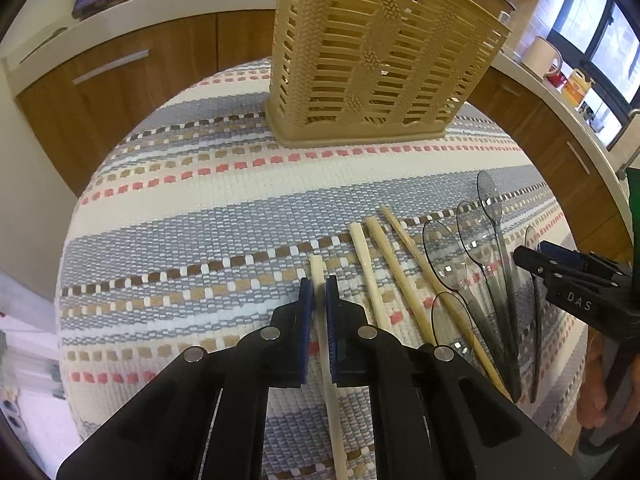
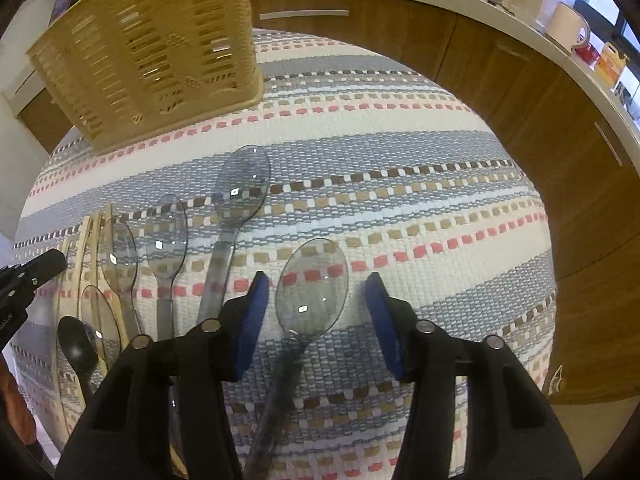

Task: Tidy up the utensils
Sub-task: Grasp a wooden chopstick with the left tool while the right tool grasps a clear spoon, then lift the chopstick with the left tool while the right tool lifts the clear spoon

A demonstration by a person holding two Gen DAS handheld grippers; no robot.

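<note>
My left gripper [image 1: 319, 290] is shut on a pale wooden chopstick [image 1: 325, 344] that lies on the striped woven mat [image 1: 200, 208]. Three more chopsticks [image 1: 394, 276] lie just to its right, then several clear smoky plastic spoons [image 1: 470, 256]. A tan slotted utensil basket [image 1: 376, 52] stands upright at the far side of the mat. My right gripper [image 2: 316, 300] is open, its blue pads on either side of a clear spoon [image 2: 310, 292] on the mat. More clear spoons [image 2: 240, 188] and a black spoon [image 2: 78, 346] lie to its left, and the basket [image 2: 148, 48] shows at top left.
Wooden cabinets with a white counter [image 1: 120, 12] curve behind the mat. A white kettle [image 1: 542, 54] and a red cup sit on the counter at right. The right gripper shows at the right edge of the left wrist view [image 1: 580, 280].
</note>
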